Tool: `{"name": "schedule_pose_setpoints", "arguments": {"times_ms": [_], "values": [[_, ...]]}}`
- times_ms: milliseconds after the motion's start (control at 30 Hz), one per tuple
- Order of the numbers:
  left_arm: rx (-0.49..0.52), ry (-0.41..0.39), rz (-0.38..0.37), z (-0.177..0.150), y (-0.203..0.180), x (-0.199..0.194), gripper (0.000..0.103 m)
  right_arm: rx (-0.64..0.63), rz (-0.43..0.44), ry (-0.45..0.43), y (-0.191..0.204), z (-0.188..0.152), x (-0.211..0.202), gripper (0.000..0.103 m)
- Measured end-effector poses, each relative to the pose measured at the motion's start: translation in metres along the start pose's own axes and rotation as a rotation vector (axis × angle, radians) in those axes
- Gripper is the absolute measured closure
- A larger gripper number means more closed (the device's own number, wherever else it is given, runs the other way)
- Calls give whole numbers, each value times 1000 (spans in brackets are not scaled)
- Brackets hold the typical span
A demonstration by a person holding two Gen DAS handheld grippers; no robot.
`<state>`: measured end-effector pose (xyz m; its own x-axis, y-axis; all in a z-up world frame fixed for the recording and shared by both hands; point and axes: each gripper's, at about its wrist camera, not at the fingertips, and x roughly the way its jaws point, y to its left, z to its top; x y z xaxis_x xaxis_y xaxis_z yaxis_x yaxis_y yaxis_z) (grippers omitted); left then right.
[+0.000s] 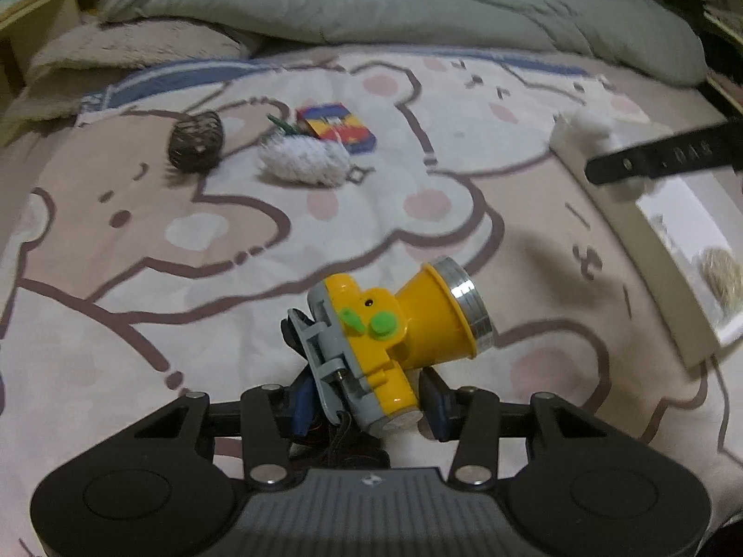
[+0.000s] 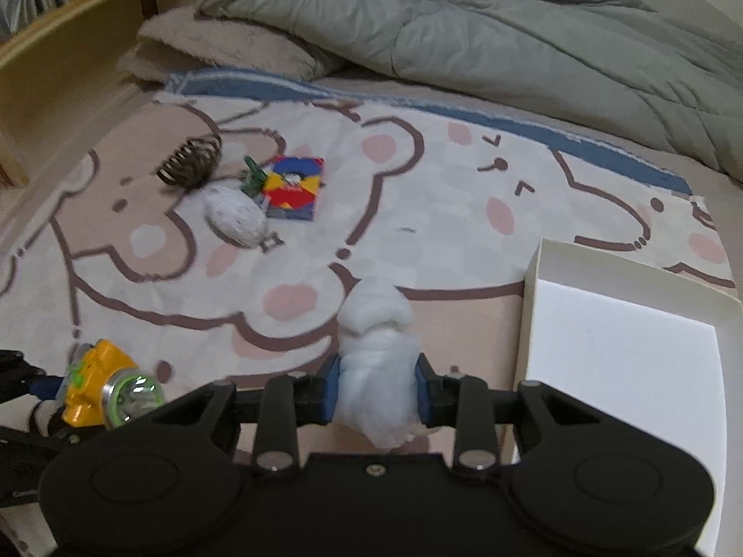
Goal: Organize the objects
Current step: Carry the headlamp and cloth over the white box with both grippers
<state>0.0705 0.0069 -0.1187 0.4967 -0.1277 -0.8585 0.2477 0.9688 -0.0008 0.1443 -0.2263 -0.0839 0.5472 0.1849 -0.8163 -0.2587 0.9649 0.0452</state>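
My left gripper (image 1: 367,394) is shut on a yellow headlamp (image 1: 394,325) with a grey bracket and silver lens ring, held above the bear-print bedspread; the headlamp also shows at the lower left of the right wrist view (image 2: 100,387). My right gripper (image 2: 376,387) is shut on a white cotton wad (image 2: 376,352), just left of a white open box (image 2: 617,348). In the left wrist view the right gripper's finger and the wad (image 1: 589,123) hang over the box (image 1: 650,250). A dark wire ball (image 1: 197,139), a white fluffy ball (image 1: 302,160) and a colourful card box (image 1: 336,127) lie far left.
A grey-green duvet (image 2: 464,23) and a beige pillow (image 2: 223,46) lie at the head of the bed. A wooden bed frame (image 2: 69,69) runs along the left. A small green item (image 2: 253,176) lies between the card box (image 2: 292,188) and the wire ball (image 2: 190,162).
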Motion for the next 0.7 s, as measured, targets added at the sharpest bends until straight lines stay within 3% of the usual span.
{"name": "schedule_pose_setpoints", "arguments": {"times_ms": [700], "values": [[-141,-173,58,29,15,-63,56,33,32,-158,22,-8,-79,70]]}}
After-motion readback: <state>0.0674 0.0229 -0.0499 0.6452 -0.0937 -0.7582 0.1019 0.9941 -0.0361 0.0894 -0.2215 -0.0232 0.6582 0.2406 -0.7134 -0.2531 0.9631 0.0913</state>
